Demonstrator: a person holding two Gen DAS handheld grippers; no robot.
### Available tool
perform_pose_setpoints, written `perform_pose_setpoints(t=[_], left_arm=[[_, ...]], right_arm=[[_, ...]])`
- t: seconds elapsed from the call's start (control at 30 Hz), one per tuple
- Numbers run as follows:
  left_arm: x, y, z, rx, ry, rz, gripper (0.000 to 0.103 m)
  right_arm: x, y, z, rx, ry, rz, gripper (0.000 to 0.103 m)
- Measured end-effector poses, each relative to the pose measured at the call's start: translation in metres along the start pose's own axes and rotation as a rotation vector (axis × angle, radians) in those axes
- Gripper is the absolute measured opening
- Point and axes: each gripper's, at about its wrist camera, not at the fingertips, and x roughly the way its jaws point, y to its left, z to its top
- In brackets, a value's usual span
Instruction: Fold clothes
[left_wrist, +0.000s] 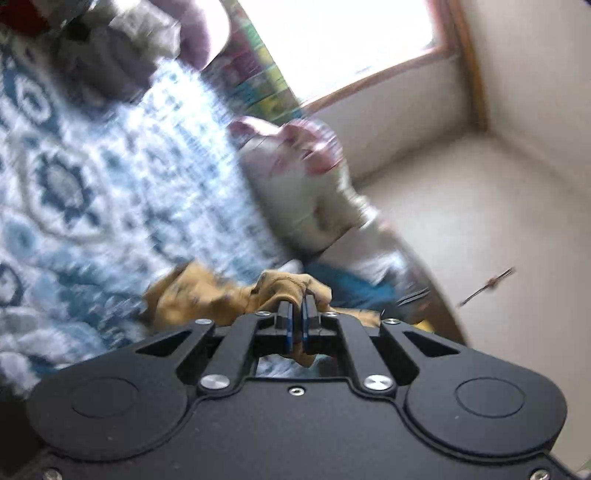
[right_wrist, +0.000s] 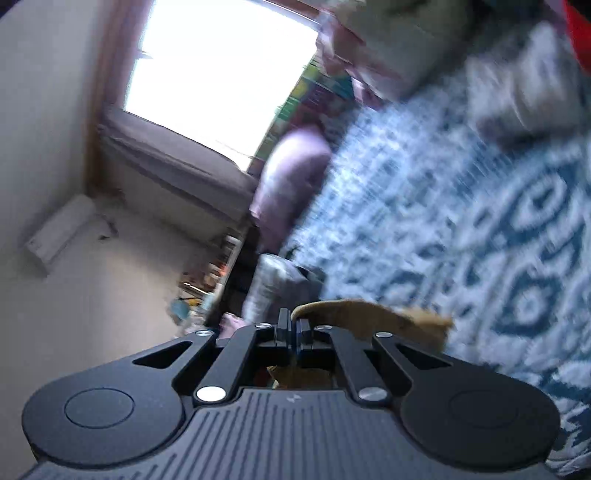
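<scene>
Both claws, left claw (left_wrist: 297, 314) and right claw (right_wrist: 294, 326), pinch the tan garment (left_wrist: 207, 295) above the patterned bedspread (left_wrist: 110, 166); no fold visible, folding all left.

The left gripper (left_wrist: 297, 314) and right gripper (right_wrist: 294, 326) are made of matt black plastic fastened with shiny metal screws. A soft mustard cloth garment (left_wrist: 207, 295) is seen, and the patterned bedspread (left_wrist: 110, 177), though blurred, appears to be woven fabric.

Room, blurred: bed under blue-and-white patterned quilt (left_wrist: 110, 177); bright window (right_wrist: 218, 74) with wooden frame, daylight washing it out; plain pale walls (left_wrist: 461, 221); pillows (left_wrist: 306, 184) at the bed's edge; white wall-mounted unit (right_wrist: 59, 236); cluttered shelves (right_wrist: 218, 273), contents unclear.
</scene>
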Motion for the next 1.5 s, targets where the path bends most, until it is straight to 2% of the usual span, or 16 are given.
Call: perform_pose_setpoints(t=[0.17,0.37,0.57,0.73,0.97,1.33,1.5], left_arm=[[-0.029,-0.036,0.014,-0.030,-0.069,-0.120,0.002],[-0.078,-0.077,0.006,-0.033,-0.124,-0.210,0.002],[-0.092,-0.077,-0.011,-0.040,-0.100,-0.187,0.002],[-0.068,-0.042,-0.014,-0.062,-0.065,-0.087,0.002],[0.000,0.025,0.009,-0.129,-0.014,0.057,0.002],[0.120,0.114,0.104,-0.189,-0.033,0.146,0.002],[0.161,0.162,0.123,-0.219,-0.011,0.199,0.002]], right_arm=[[-0.029,0.054,0.007,-0.075,-0.046,0.061,0.004],[-0.073,0.099,0.001,-0.133,-0.097,0.099,0.004],[-0.089,0.104,-0.013,-0.150,-0.068,0.057,0.004],[-0.066,0.070,-0.021,-0.121,-0.015,-0.027,0.004],[0.018,-0.002,-0.011,-0.050,0.066,-0.177,0.004],[0.190,-0.064,0.048,-0.065,0.170,-0.310,0.004],[0.260,-0.100,0.064,-0.064,0.221,-0.372,0.005]])
